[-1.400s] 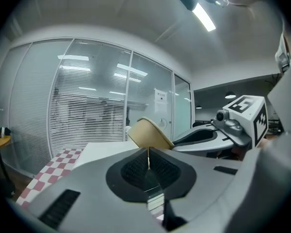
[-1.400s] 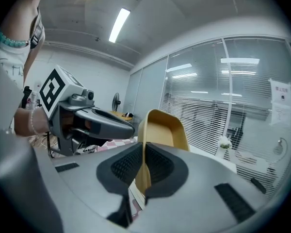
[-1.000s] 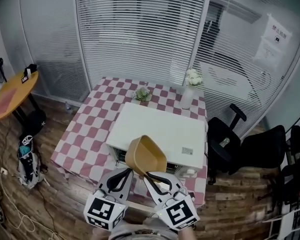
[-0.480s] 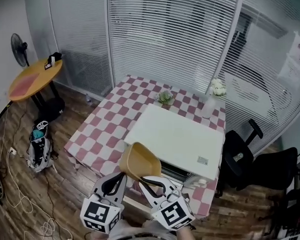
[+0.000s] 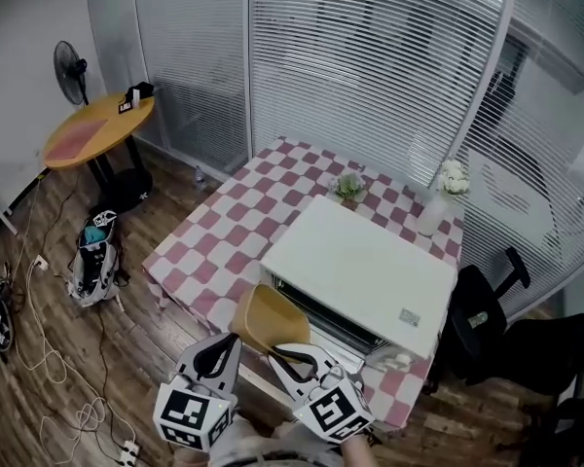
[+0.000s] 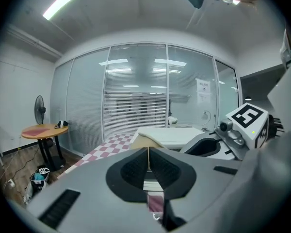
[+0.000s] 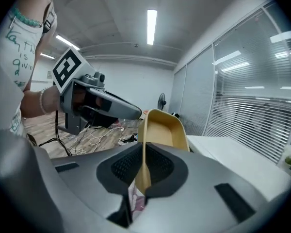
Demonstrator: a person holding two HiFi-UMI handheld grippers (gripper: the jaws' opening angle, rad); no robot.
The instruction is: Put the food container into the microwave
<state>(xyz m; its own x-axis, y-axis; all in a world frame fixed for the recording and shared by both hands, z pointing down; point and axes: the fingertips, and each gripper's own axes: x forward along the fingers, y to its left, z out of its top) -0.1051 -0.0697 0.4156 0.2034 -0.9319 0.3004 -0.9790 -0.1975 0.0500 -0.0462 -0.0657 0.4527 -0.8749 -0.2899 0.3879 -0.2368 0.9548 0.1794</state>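
A tan, open-topped food container (image 5: pixel 270 321) hangs tilted in front of the white microwave (image 5: pixel 365 266), which stands on a red-and-white checked table (image 5: pixel 224 241). Both grippers hold it from below. My left gripper (image 5: pixel 234 341) is shut on one thin edge of the container (image 6: pixel 144 142). My right gripper (image 5: pixel 276 351) is shut on the opposite rim, with the container's inside (image 7: pixel 164 129) showing empty above the jaws. The microwave's dark front (image 5: pixel 321 307) faces me just behind the container; whether its door is open I cannot tell.
On the table behind the microwave stand a white flower vase (image 5: pixel 438 202) and a small plant (image 5: pixel 348 185). A black chair (image 5: pixel 482 324) is at the right. At the left are a round orange table (image 5: pixel 95 129), a fan (image 5: pixel 70 68), a backpack (image 5: pixel 95 259) and floor cables (image 5: pixel 49 397).
The head view has swung, so table and microwave sit further right and lower. The container, still held by both grippers, has dropped from over the microwave's top to its front edge.
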